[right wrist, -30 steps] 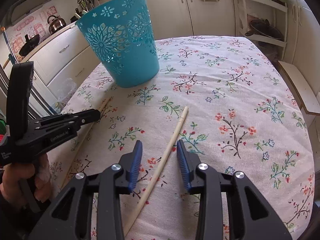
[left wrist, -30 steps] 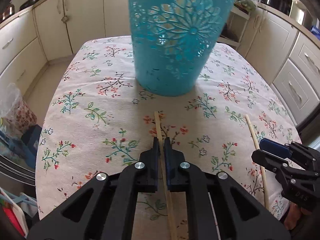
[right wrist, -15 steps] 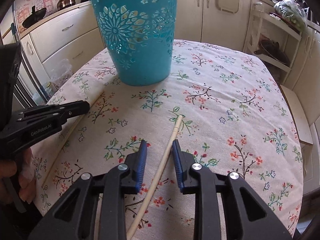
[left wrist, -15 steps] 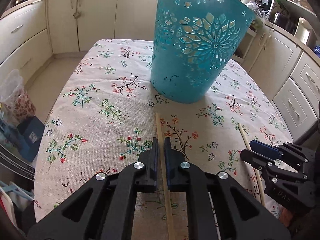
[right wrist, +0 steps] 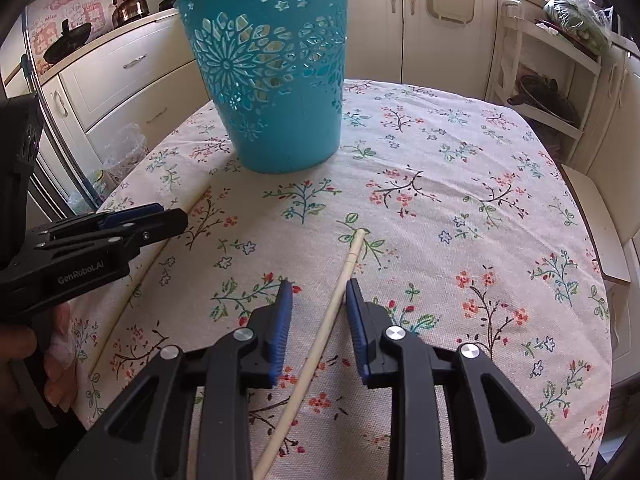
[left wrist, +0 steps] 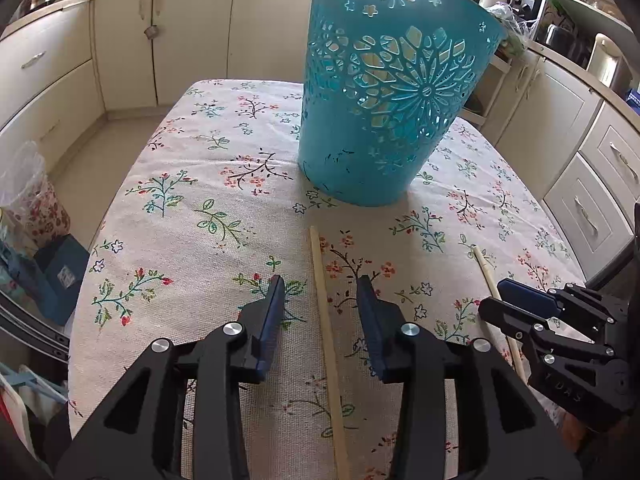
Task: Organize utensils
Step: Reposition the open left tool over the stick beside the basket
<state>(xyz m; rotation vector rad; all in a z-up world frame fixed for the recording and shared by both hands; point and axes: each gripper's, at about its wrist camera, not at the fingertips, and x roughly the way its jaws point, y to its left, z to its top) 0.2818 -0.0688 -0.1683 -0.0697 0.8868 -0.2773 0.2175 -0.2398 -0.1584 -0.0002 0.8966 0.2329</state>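
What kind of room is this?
It looks like a home kitchen. Cream cabinets with drawers line the walls, a kettle sits on the counter, and a table with a flowery cloth holds chopsticks beside a blue basket.

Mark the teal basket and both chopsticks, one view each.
teal basket (right wrist: 280, 128), right wrist view, on its solid lower wall.
left chopstick (left wrist: 320, 280), left wrist view, on the shaft between the open jaws.
right chopstick (right wrist: 344, 276), right wrist view, on the shaft just ahead of the jaws.
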